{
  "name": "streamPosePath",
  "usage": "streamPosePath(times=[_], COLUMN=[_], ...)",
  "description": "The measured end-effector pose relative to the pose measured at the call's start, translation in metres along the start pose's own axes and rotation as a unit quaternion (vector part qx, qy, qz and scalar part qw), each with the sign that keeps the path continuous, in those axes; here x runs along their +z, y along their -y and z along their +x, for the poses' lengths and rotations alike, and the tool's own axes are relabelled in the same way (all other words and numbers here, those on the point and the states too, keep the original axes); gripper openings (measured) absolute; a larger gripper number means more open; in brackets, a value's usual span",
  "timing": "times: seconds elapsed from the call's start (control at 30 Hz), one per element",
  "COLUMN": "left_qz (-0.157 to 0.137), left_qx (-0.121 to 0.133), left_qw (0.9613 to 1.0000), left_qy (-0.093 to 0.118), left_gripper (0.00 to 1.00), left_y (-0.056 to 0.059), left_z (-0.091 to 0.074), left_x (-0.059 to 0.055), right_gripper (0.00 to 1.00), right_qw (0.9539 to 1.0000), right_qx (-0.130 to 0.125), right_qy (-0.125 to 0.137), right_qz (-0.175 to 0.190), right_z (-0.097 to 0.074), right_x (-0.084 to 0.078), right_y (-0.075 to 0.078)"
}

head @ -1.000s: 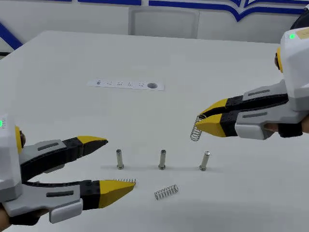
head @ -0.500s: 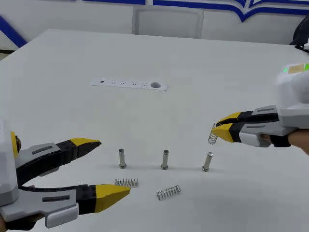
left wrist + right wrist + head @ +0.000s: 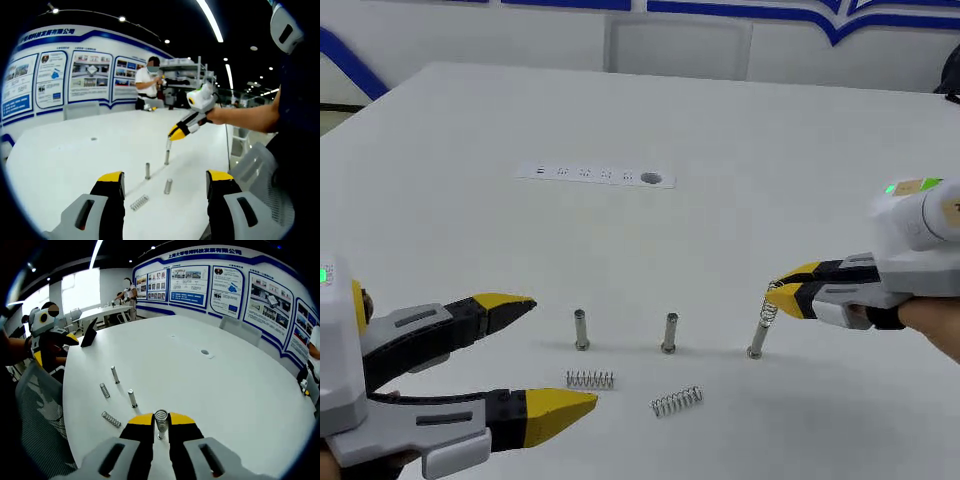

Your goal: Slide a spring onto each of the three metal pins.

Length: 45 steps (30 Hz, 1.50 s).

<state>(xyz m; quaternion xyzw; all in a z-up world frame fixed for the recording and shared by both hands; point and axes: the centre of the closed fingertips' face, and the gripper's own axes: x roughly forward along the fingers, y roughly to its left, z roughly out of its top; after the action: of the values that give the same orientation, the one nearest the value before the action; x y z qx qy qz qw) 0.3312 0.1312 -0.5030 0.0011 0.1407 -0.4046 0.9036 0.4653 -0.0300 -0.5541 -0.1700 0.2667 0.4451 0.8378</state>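
Note:
Three short metal pins stand in a row on the white table: the left pin (image 3: 581, 329), the middle pin (image 3: 670, 332) and the right pin (image 3: 758, 338). My right gripper (image 3: 782, 295) is shut on a spring (image 3: 769, 312), which hangs upright with its lower end at the top of the right pin. The right gripper view has that spring (image 3: 160, 419) pinched between the yellow tips. Two loose springs lie flat in front of the pins, one (image 3: 590, 379) near the left pin and one (image 3: 677, 400) near the middle. My left gripper (image 3: 545, 355) stands open at the front left, holding nothing.
A white power strip (image 3: 595, 174) is set into the table (image 3: 720, 130) farther back. A chair back (image 3: 678, 45) stands at the far edge. In the left gripper view a person (image 3: 148, 87) stands at a bench in the background.
My right gripper has come down and toward the right pin, bringing the spring from above it to its top. The left gripper stays open in place; the head camera shifted slightly.

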Motion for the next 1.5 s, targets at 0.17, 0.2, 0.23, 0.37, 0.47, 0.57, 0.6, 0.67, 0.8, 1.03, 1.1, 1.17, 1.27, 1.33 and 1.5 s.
streamPosePath(times=[0.17, 0.2, 0.23, 0.37, 0.47, 0.57, 0.6, 0.67, 0.8, 1.03, 1.1, 1.17, 1.27, 1.33, 1.5], left_qz=[0.000, 0.000, -0.001, -0.001, -0.001, -0.002, -0.002, -0.002, -0.002, -0.002, -0.002, -0.003, -0.003, -0.003, -0.003], left_qx=[-0.001, -0.001, -0.001, 0.000, 0.001, 0.001, 0.001, 0.000, -0.002, -0.003, -0.002, -0.002, -0.002, -0.002, -0.004], left_qw=[1.0000, 1.0000, 1.0000, 1.0000, 1.0000, 1.0000, 1.0000, 1.0000, 1.0000, 1.0000, 1.0000, 1.0000, 1.0000, 1.0000, 1.0000], left_qy=[-0.001, -0.001, -0.001, -0.002, -0.002, -0.003, -0.003, -0.003, -0.004, -0.004, -0.004, -0.004, -0.004, -0.004, -0.006], left_gripper=[0.67, 0.67, 0.67, 0.67, 0.67, 0.67, 0.67, 0.67, 0.67, 0.66, 0.66, 0.66, 0.66, 0.66, 0.66], left_y=[0.001, 0.001, 0.002, 0.002, 0.002, 0.002, 0.002, 0.003, 0.004, 0.005, 0.006, 0.006, 0.006, 0.006, 0.006], left_z=[0.001, 0.001, 0.001, 0.001, 0.001, 0.001, 0.001, 0.001, 0.002, 0.002, 0.002, 0.002, 0.002, 0.002, 0.002], left_x=[-0.001, 0.000, 0.000, -0.001, -0.002, -0.003, -0.003, -0.003, -0.004, -0.004, -0.004, -0.004, -0.005, -0.005, -0.006], right_gripper=[0.11, 0.11, 0.11, 0.11, 0.11, 0.11, 0.11, 0.11, 0.11, 0.12, 0.12, 0.12, 0.12, 0.13, 0.14], right_qw=[1.0000, 1.0000, 1.0000, 1.0000, 0.9999, 0.9999, 0.9999, 0.9999, 0.9997, 0.9993, 0.9992, 0.9991, 0.9990, 0.9989, 0.9988], right_qx=[0.000, 0.000, 0.000, 0.002, 0.001, 0.000, 0.000, -0.001, -0.003, -0.004, -0.004, -0.003, -0.004, -0.004, -0.004], right_qy=[-0.002, -0.002, 0.000, -0.003, -0.006, -0.005, -0.004, -0.005, -0.006, -0.016, -0.018, -0.023, -0.025, -0.024, -0.033], right_qz=[0.002, 0.002, 0.003, 0.006, 0.009, 0.013, 0.015, 0.016, 0.025, 0.035, 0.036, 0.036, 0.038, 0.041, 0.037], right_z=[0.002, 0.002, 0.002, 0.004, 0.007, 0.010, 0.011, 0.015, 0.021, 0.028, 0.029, 0.031, 0.032, 0.030, 0.024], right_x=[-0.003, -0.003, -0.003, -0.006, -0.012, -0.016, -0.017, -0.021, -0.030, -0.043, -0.046, -0.049, -0.052, -0.054, -0.060], right_y=[0.001, 0.001, 0.001, 0.001, 0.001, 0.001, 0.001, 0.002, 0.002, 0.003, 0.002, 0.001, 0.001, -0.001, -0.003])
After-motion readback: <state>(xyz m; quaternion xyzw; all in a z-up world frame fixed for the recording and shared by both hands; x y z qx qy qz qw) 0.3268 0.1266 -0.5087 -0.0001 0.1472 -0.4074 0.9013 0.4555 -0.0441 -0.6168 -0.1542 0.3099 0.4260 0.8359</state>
